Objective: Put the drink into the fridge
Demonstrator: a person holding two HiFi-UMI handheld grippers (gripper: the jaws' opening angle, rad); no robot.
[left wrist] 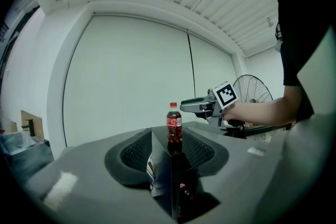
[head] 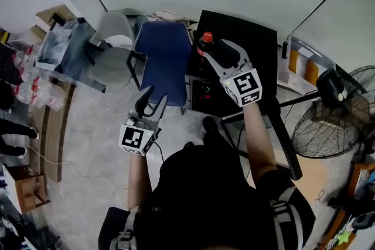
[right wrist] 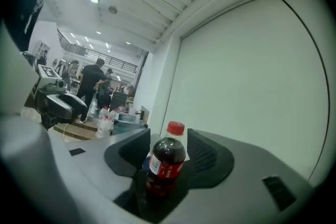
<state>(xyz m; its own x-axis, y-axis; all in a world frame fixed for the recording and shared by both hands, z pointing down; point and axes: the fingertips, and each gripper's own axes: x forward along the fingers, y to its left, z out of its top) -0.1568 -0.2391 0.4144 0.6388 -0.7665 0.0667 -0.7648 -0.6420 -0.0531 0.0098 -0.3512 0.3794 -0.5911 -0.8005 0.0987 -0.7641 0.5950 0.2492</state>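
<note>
Reaching for the cola bottle [right wrist: 167, 162], which is standing upright on top of the black fridge [head: 252, 38], near the left edge. The right gripper [head: 222, 50] is sitting wide open with the bottle between its jaws; the pads are not pressing yet. The left gripper [head: 154, 95] is hanging open and empty, well short of the fridge. The bottle is looking full, so I'm expecting it to be fairly heavy, stiff, smooth and round, and easy to tip or spin. I'm judging the labelled body the best place to grip, not the neck. The fridge door is looking shut, so it's probably blocking the way in. A blue chair [head: 164, 55] is crowding the fridge's left side, and a fan [head: 328, 126] is standing off to the right.
</note>
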